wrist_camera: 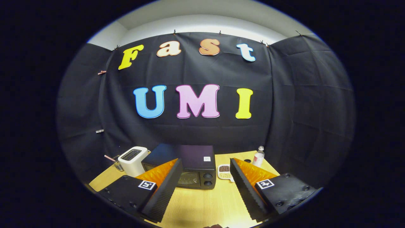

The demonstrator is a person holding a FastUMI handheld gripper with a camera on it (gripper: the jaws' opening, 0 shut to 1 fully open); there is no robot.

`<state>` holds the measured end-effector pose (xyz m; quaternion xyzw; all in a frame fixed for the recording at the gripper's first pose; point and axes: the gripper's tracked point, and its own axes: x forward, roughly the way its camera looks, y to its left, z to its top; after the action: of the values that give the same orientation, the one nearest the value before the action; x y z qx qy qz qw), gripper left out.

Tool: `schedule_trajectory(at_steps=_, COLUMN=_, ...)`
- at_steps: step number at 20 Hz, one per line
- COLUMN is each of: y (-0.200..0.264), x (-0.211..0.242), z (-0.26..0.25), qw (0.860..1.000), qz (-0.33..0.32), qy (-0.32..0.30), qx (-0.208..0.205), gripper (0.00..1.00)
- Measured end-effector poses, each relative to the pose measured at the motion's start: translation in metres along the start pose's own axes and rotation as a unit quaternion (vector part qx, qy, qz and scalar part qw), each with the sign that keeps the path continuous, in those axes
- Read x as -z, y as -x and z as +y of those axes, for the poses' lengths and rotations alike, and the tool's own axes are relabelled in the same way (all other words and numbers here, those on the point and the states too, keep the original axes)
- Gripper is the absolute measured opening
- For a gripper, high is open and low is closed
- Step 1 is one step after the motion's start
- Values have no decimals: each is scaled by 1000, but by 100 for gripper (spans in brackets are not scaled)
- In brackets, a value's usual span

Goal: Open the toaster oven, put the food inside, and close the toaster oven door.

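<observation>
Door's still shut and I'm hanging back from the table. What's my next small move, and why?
Probably ease forward and down toward the toaster oven door's top edge. The gripper is open, holding nothing, with the oven just beyond the fingers and its door closed; the food plate waits beside it.

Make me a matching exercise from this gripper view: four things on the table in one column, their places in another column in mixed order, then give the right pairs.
Things
1. toaster oven
2. white toaster
3. plastic bottle
4. plate of food

Places
A. at the back of the table, beyond the right finger
B. just right of the oven's knobs
C. ahead of the open gripper, door shut
D. left of the oven, by the back wall

Pairs: 1-C, 2-D, 3-A, 4-B
</observation>
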<state>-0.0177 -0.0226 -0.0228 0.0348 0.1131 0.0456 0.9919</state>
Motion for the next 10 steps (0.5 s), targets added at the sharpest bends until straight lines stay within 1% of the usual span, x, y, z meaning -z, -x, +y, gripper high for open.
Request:
schedule_trajectory(at_steps=2, y=14, x=8, z=-5, qw=1000, qz=11, qy=-16, qx=4, gripper=99)
schedule_trajectory(at_steps=5, y=16, x=10, z=-15, qw=1000, qz=15, qy=-18, qx=16, gripper=99)
schedule_trajectory(at_steps=8, y=14, x=5, z=-6, qw=999, qz=11, qy=-40, qx=16, gripper=99)
schedule_trajectory(at_steps=10, y=15, x=2, z=-2, qw=999, qz=11, qy=-38, qx=19, gripper=99)
